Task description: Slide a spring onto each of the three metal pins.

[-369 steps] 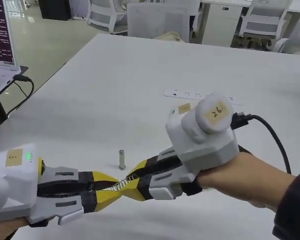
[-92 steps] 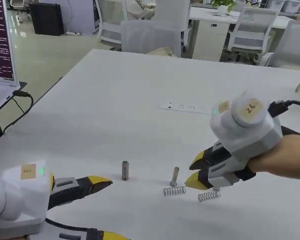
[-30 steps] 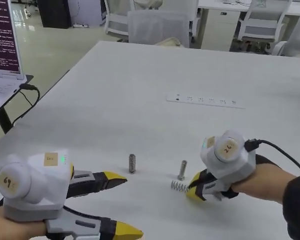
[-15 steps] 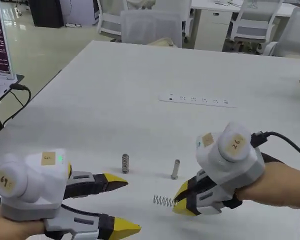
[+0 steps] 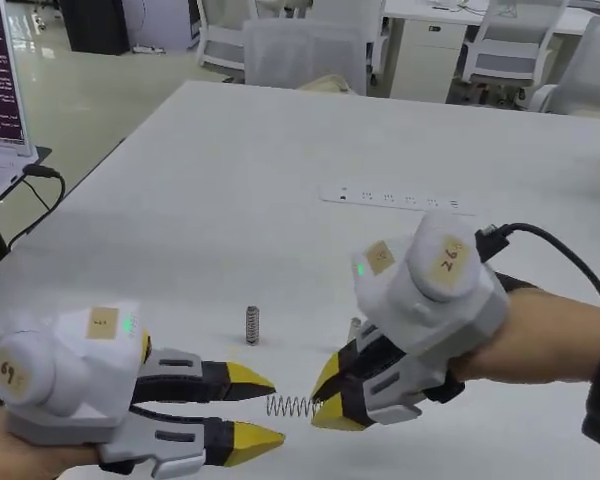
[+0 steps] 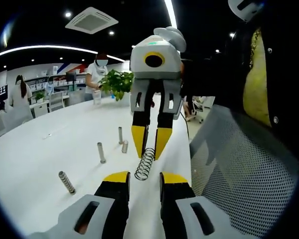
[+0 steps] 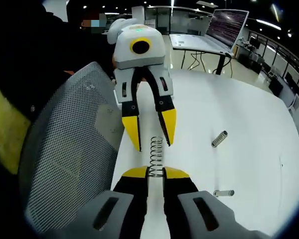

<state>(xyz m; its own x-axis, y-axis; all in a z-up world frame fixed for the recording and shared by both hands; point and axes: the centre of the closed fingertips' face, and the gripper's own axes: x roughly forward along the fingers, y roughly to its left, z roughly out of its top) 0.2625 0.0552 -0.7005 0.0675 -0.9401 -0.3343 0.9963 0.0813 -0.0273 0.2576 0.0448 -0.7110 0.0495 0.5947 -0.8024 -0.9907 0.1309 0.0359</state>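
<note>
The left gripper (image 5: pixel 275 408) waits with jaws apart around the free end of the spring (image 5: pixel 290 405); whether they touch it is unclear. The right gripper (image 5: pixel 325 398) pinches the other end, likely handing it over for a better grip. Beyond stand a pin (image 5: pixel 251 325) already wearing its coil and a bare pin (image 6: pixel 100 152). Half a second ago the spring hung clear of the left jaws.

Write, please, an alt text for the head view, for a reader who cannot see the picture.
The right tongs grip one end of a spring and point it toward the open left tongs, over a white table. Behind them stands a pin wearing a spring; a bare pin is partly hidden behind the right tongs.
</note>
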